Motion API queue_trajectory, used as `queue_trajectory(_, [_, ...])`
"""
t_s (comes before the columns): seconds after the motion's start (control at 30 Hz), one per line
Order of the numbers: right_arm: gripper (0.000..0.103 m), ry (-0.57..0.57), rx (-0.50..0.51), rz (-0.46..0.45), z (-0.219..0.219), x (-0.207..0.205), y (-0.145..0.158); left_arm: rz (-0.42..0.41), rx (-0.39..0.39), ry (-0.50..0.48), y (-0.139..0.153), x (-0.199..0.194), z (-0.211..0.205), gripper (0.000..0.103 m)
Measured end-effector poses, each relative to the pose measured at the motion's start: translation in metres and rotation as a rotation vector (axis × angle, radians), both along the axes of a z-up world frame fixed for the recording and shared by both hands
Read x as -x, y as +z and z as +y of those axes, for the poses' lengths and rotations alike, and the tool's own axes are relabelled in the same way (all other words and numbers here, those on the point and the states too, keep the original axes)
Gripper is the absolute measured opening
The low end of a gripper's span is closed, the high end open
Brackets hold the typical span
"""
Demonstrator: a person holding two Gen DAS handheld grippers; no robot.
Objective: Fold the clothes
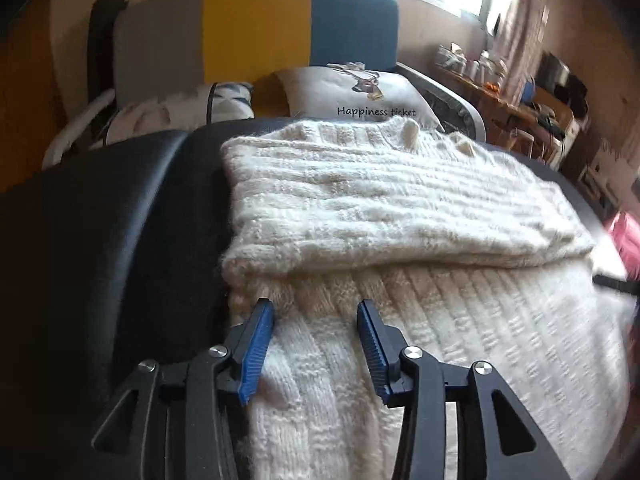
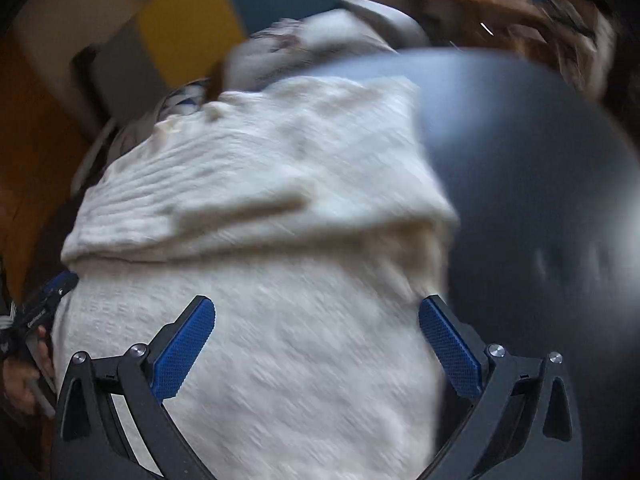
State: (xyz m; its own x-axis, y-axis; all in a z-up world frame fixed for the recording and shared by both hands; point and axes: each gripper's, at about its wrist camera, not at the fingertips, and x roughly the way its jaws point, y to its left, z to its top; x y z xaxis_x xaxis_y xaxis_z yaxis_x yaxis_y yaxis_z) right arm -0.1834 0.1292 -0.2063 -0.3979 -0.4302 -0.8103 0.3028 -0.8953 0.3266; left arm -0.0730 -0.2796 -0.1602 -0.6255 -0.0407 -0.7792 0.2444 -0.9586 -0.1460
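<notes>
While white sweater (image 1: 400,208) lies on dark tabletop (image 1: 120,240), top half folded over bottom half, my left tool (image 1: 316,312) hangs above near left edge, blue pads spread, nothing pinched. My right tool (image 2: 316,312) spread wide above near part of sweater, holding nothing. Right view blurry. Pillow (image 1: 360,92) with deer picture sits behind.

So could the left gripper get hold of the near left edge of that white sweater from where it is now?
Probably yes. The left gripper is open right over the cream sweater, near its left border on the dark table. Nothing lies between the fingers and the knit, and the right gripper is over the sweater's other side.
</notes>
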Motion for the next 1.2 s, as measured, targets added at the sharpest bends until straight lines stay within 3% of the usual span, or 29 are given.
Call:
queue_trajectory(0.2, [0.103,0.047,0.259,0.052,0.02,-0.009,0.019,0.025,-0.051,-0.059,0.012,0.007,0.019,0.044])
queue_trajectory(0.23, [0.103,0.029,0.331,0.037,0.021,-0.004,0.017,0.026,-0.063,-0.067,0.012,0.01,0.023,0.044])
queue_trajectory(0.33, [0.103,-0.072,0.421,-0.016,0.027,0.014,0.005,0.054,-0.078,-0.106,0.018,0.017,0.042,0.044])
queue_trajectory(0.47, [0.103,-0.196,0.58,-0.069,0.04,0.037,-0.011,0.089,-0.028,-0.192,0.024,0.037,0.071,0.044])
queue_trajectory(0.57, [0.103,-0.263,0.659,-0.062,0.05,0.051,-0.014,0.046,-0.012,-0.227,0.016,0.058,0.085,0.044])
queue_trajectory(0.67, [0.103,-0.335,0.702,-0.038,0.059,0.062,-0.015,-0.023,0.064,-0.229,0.001,0.071,0.099,0.045])
queue_trajectory(0.77, [0.103,-0.399,0.764,-0.019,0.073,0.064,-0.018,-0.018,0.124,-0.251,-0.005,0.069,0.109,0.046])
queue_trajectory(0.83, [0.103,-0.414,0.77,-0.009,0.075,0.063,-0.016,-0.022,0.147,-0.265,-0.006,0.067,0.113,0.048])
queue_trajectory(0.93, [0.103,-0.414,0.723,-0.008,0.071,0.059,-0.013,-0.018,0.114,-0.263,0.001,0.066,0.11,0.048])
queue_trajectory(1.07, [0.103,-0.37,0.562,-0.015,0.074,0.041,-0.002,0.108,0.107,-0.312,0.024,0.061,0.115,0.048])
queue_trajectory(1.2, [0.103,-0.294,0.477,0.046,0.08,0.023,0.025,0.116,0.121,-0.324,0.025,0.076,0.12,0.048])
